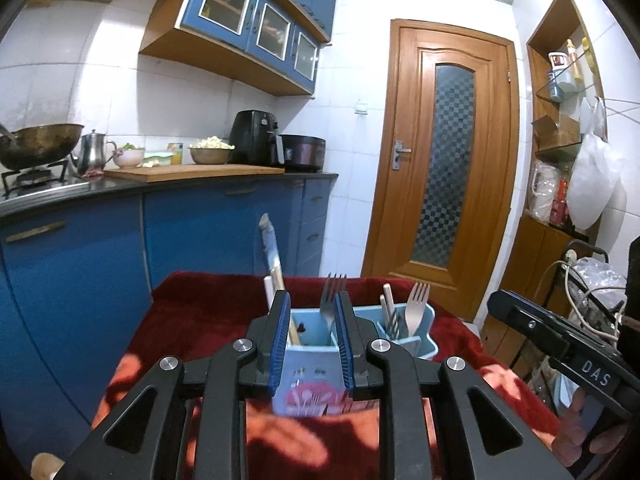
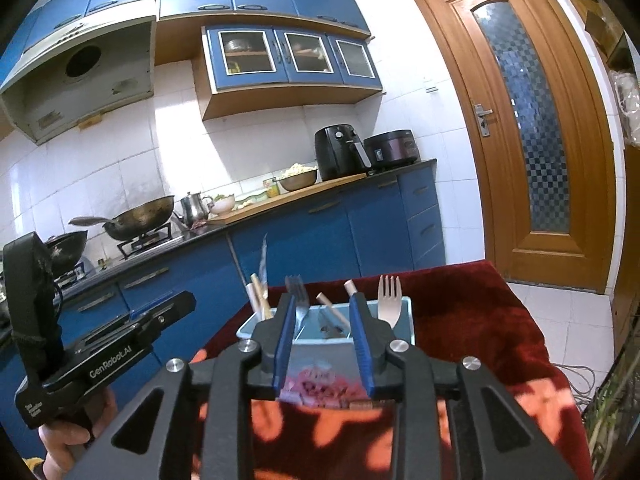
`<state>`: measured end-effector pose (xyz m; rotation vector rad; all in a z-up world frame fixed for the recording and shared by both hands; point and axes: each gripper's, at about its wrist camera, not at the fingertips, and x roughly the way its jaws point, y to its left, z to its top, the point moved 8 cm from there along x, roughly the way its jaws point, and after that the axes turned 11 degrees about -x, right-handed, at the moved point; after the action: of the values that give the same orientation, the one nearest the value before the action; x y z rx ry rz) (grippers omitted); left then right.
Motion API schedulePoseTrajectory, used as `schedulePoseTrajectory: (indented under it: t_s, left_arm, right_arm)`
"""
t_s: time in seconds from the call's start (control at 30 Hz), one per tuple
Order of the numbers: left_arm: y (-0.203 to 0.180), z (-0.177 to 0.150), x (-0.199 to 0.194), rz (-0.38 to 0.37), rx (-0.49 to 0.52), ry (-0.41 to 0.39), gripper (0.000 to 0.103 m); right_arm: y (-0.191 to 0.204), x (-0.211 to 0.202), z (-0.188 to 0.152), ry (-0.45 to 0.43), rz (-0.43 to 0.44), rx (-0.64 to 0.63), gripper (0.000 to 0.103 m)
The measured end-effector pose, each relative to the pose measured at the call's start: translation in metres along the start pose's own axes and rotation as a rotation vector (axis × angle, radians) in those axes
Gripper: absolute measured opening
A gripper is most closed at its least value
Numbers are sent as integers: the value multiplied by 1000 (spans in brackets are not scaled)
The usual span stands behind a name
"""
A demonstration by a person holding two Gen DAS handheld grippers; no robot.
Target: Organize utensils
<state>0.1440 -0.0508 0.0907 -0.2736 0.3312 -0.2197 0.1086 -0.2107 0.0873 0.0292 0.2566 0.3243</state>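
The utensil holder (image 1: 320, 364), light blue with a pink print, stood on the red cloth (image 1: 208, 320) of the table. The left gripper (image 1: 312, 340) and the right gripper (image 2: 322, 344) both hovered before it, jaws apart and empty.

The left wrist view alone showed the side shelves (image 1: 564, 92); the right wrist view alone showed the range hood (image 2: 76, 80).

Legible writing: "DAS" on the right gripper body; "GenRobot.AI" on the left.

A metal fork (image 1: 331, 296) and a pale fork (image 1: 416, 308) stood upright inside. An air fryer (image 2: 340, 152) sat on the counter behind.
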Motion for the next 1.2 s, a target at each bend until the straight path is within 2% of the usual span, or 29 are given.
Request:
schedulePoseTrajectory:
  t_s: [0.2,0.53,0.67,0.73,0.77,0.87,1.0,1.2]
  left_arm:
    - [10,-14,-31,27,2,28,35]
    - [26,-50,-61,82,11,38,79]
    - [28,-67,-61,111,55,20,81]
    - [29,-78,-58,120,69,26,81]
    - [29,-82,-57,122,73,30,81]
    - [30,-95,-51,133,87,44,81]
    - [31,-109,-45,150,90,59,81]
    - [36,-111,-44,149,59,59,81]
  right_arm:
    - [17,-24,-17,29,-10,-10,38]
    - [20,-48,-64,80,-65,-15,70]
    - [14,-50,-84,108,-99,-9,79]
    - [11,-49,-95,124,-113,-13,91]
    - [10,-49,-99,131,-115,-15,93]
    - [9,-47,-112,144,-136,-37,95]
    - [7,-48,-119,116,-174,-71,100]
    - [9,-45,-122,108,-217,-127,100]
